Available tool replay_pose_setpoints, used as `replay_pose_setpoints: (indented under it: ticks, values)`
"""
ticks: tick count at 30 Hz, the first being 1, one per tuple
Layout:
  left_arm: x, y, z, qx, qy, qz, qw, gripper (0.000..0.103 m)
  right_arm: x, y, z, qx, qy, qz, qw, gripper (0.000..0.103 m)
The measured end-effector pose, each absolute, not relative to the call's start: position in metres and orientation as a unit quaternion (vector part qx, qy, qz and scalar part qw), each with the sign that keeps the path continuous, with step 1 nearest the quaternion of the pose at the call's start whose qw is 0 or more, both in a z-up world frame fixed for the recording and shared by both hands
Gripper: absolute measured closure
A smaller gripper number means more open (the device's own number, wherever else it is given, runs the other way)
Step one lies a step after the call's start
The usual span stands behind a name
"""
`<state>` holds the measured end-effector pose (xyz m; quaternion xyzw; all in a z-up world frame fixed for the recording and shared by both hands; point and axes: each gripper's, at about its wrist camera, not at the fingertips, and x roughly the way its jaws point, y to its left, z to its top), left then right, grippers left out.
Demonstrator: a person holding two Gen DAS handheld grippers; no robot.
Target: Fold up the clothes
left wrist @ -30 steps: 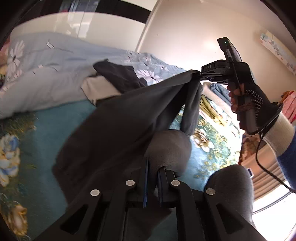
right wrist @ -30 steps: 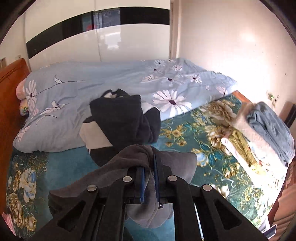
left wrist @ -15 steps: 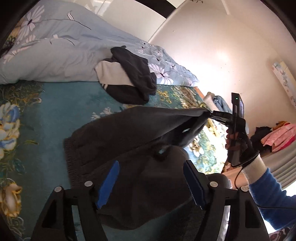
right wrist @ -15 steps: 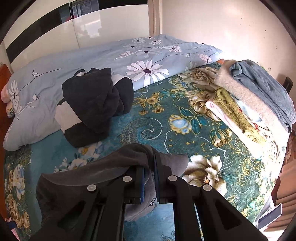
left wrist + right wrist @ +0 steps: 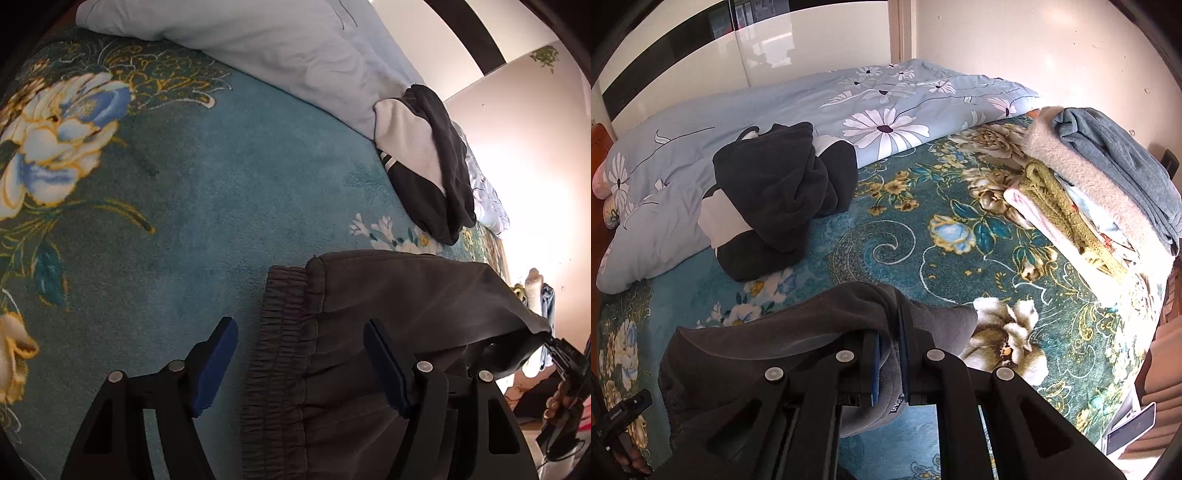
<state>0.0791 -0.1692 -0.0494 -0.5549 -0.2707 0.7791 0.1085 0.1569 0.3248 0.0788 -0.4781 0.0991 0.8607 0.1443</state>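
Note:
Dark grey sweatpants (image 5: 369, 332) lie on the teal floral blanket (image 5: 203, 184), their ribbed elastic waistband (image 5: 280, 354) between my left gripper's (image 5: 301, 363) blue pads. That gripper is open and hovers over the waistband. My right gripper (image 5: 888, 354) is shut on the other end of the grey sweatpants (image 5: 798, 325) and holds it lifted off the blanket; it also shows at the right edge of the left wrist view (image 5: 557, 350).
A crumpled black and white garment (image 5: 775, 199) lies against the light blue floral duvet (image 5: 849, 99). A stack of folded clothes (image 5: 1100, 192) sits at the right side of the bed. A phone (image 5: 1130, 428) lies at the lower right.
My left gripper let go of the sweatpants, opened wide and dropped down to the waistband. My right gripper stayed shut on the cloth and lowered toward the bed.

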Motion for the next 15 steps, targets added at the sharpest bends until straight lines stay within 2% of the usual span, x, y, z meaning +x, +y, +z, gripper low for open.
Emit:
replay_pose_setpoints:
  ticks: [1, 2, 4, 6, 10, 15]
  values:
    - [0.077, -0.169, -0.052, -0.554, -0.276, 0.778, 0.109, 0.060, 0.158, 0.326, 0.078, -0.480, 0.098, 0.860, 0.146, 0.094]
    - [0.074, -0.168, -0.055, -0.558, -0.275, 0.776, 0.105, 0.069, 0.158, 0.326, 0.077, -0.482, 0.096, 0.859, 0.147, 0.094]
    - [0.073, -0.162, -0.055, -0.562, -0.279, 0.772, 0.104, 0.095, 0.158, 0.327, 0.076, -0.484, 0.095, 0.857, 0.148, 0.094]
    - [0.072, -0.158, -0.055, -0.558, -0.288, 0.771, 0.106, 0.103, 0.156, 0.328, 0.075, -0.487, 0.097, 0.855, 0.150, 0.094]
    - [0.075, -0.159, -0.031, -0.508, -0.295, 0.802, 0.110, 0.103, 0.151, 0.327, 0.075, -0.492, 0.092, 0.853, 0.150, 0.094]
    - [0.077, -0.199, 0.027, -0.431, -0.283, 0.853, 0.086, 0.103, 0.136, 0.324, 0.090, -0.485, 0.089, 0.858, 0.144, 0.094]
